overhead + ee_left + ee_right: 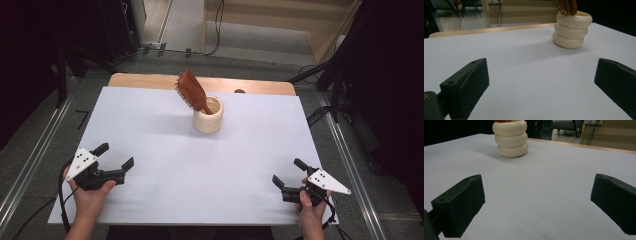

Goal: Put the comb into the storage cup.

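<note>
Standing handle-down in cream ribbed cup (208, 116), wooden hairbrush (192, 91) leans left. Left gripper (116, 158) and right gripper (286, 173) rest well short of cup, jaws wide, empty. Judged: brush untouched, grasp not begun.

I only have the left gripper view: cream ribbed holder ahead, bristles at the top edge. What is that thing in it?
Observer: A brown wooden hairbrush, handle down in the cream holder, head leaning toward the table's far left.
Operator: Where is the other gripper?
Observer: The right gripper is low at the near right corner of the white table, jaws spread wide, nothing between them.
Operator: And mine, from above?
Observer: The left gripper is at the near left, also open, well short of the holder.
</note>
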The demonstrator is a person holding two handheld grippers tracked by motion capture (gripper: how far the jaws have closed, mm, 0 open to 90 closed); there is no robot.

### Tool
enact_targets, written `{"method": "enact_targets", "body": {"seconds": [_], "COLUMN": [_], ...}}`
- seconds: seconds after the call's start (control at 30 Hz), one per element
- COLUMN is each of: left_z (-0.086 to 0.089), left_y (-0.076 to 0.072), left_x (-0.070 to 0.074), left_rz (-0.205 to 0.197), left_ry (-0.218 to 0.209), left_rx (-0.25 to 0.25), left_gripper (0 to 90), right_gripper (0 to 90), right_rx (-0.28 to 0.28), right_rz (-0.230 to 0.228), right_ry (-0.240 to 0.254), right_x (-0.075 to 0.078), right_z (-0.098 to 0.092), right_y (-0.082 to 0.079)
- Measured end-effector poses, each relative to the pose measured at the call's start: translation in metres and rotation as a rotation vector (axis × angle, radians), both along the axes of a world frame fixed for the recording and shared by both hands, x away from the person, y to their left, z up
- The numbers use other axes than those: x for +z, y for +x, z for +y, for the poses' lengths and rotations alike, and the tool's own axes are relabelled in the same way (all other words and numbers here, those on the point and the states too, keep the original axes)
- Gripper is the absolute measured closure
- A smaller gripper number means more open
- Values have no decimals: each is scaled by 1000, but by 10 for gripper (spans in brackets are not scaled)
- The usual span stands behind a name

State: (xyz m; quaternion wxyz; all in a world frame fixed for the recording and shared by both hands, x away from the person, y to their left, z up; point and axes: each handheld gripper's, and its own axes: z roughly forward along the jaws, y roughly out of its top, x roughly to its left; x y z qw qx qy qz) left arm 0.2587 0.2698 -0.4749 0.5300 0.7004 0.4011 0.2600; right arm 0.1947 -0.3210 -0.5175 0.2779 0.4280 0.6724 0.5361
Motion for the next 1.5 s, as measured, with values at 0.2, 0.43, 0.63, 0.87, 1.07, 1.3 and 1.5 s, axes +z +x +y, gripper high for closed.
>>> {"method": "enact_targets", "body": {"seconds": [0.2,0.43,0.63,0.87,1.07,1.3,1.5], "left_z": [9,19,29,38,46,65,74], "left_y": [-5,-13,-18,-20,-23,-27,-26], "left_x": [-2,-4,-5,-10,-8,-9,-14], "left_rz": [6,9,16,44,36,43,67], "left_ry": [1,19,26,48,38,18,-34], "left_rx": [14,24,40,57,81,115,126], "left_gripper": [0,0,0,0,0,0,0], "right_gripper": [0,0,0,0,0,0,0], "right_rx": [-3,-8,-13,-21,-30,-47,-56], "right_rz": [1,2,2,-2,-6,2,23], "right_ry": [2,4,10,11,16,12,9], "right_x": [0,0,0,-1,-1,-2,-4], "right_z": [0,0,-1,-1,0,1,2], "right_y": [0,-1,-1,-2,-5,-4,-4]}}
